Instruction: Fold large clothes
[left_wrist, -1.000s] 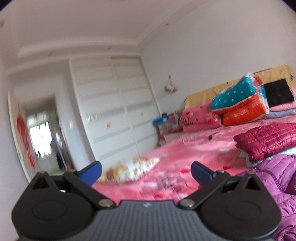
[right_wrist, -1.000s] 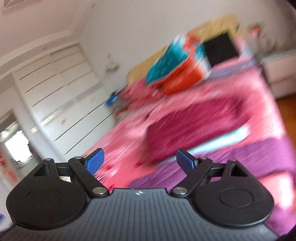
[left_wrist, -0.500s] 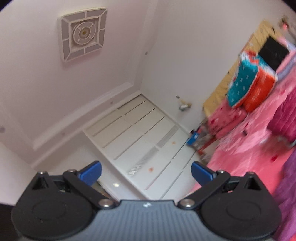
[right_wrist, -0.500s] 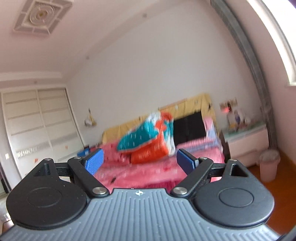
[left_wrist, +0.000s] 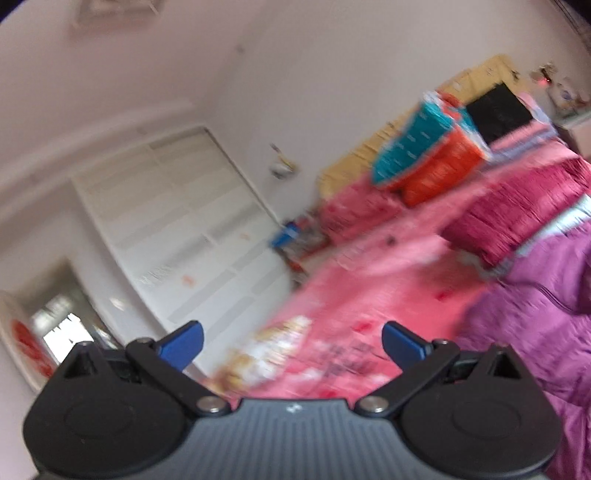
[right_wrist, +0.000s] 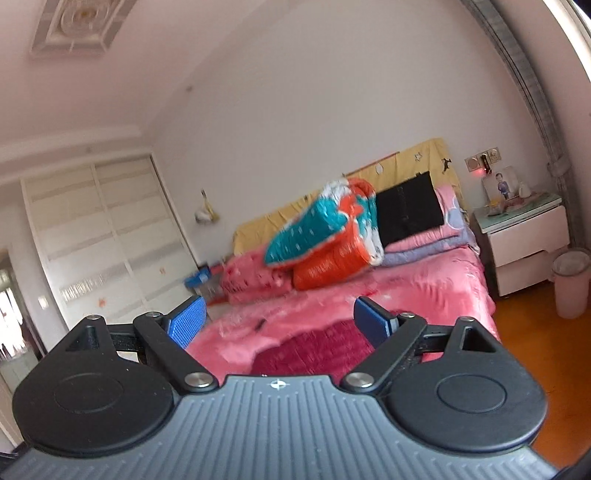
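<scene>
A purple quilted jacket (left_wrist: 539, 306) lies spread on the pink bed (left_wrist: 373, 295) at the right of the blurred left wrist view. Beyond it rests a folded magenta quilted garment (left_wrist: 517, 214), seen again low in the right wrist view as the magenta garment (right_wrist: 314, 350). My left gripper (left_wrist: 291, 343) is open and held in the air above the bed, nothing between its blue pads. My right gripper (right_wrist: 279, 323) is open too, raised and pointed toward the headboard, holding nothing.
A teal and orange bedding pile (right_wrist: 325, 236) and a black cushion (right_wrist: 410, 210) sit at the head of the bed (right_wrist: 436, 284). A white nightstand (right_wrist: 524, 240) and a bin (right_wrist: 570, 284) stand at the right. White wardrobe doors (left_wrist: 181, 229) fill the left.
The left view swung from the ceiling back down toward the bed and the purple jacket. The right view tipped slightly lower, bringing the magenta garment into sight. Both grippers stayed open.
</scene>
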